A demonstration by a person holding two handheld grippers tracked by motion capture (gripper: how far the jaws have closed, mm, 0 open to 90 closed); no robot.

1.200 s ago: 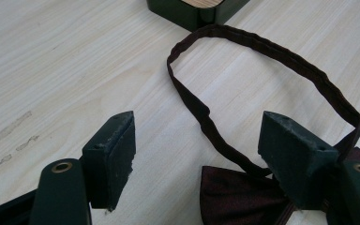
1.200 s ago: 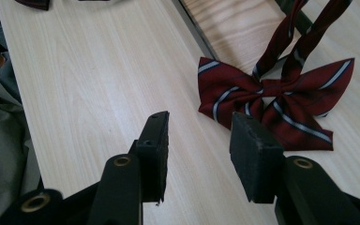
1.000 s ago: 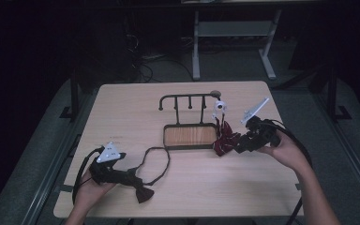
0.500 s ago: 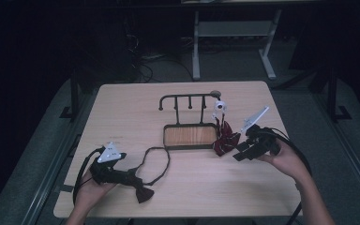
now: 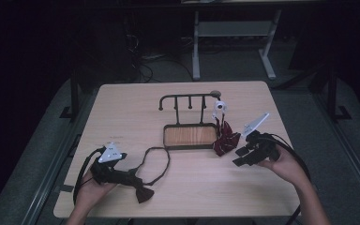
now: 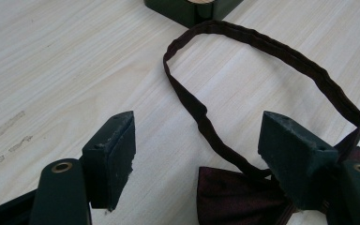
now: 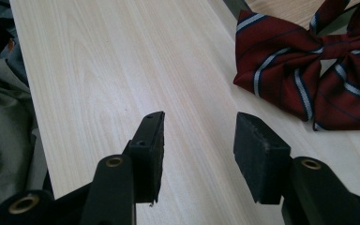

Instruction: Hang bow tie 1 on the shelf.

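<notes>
A dark room surrounds a pale wooden desk with a metal frame beyond its far edge.

Near the front left corner, the left gripper rests low with its jaws wide and nothing pressed between them. A dark bow tie lies just ahead of it, the knot end toward the front edge. Its strap loops away toward the desk's middle, so its long axis runs from front to centre.

Toward the right edge, the right gripper hovers over bare wood. Its jaws stand half open with nothing between them, and they have just been opening. A striped bow tie lies just beyond it, apart from the pads, its wings spread roughly along the desk's depth beside the tray's right end.

At the centre stands the tray with a hook rack behind it.

The step in hand looks like a grasp of the striped tie. It would go best by pinching the narrow knot rather than a wing, with the jaws set across it and lowered until both pads bracket the fabric.
</notes>
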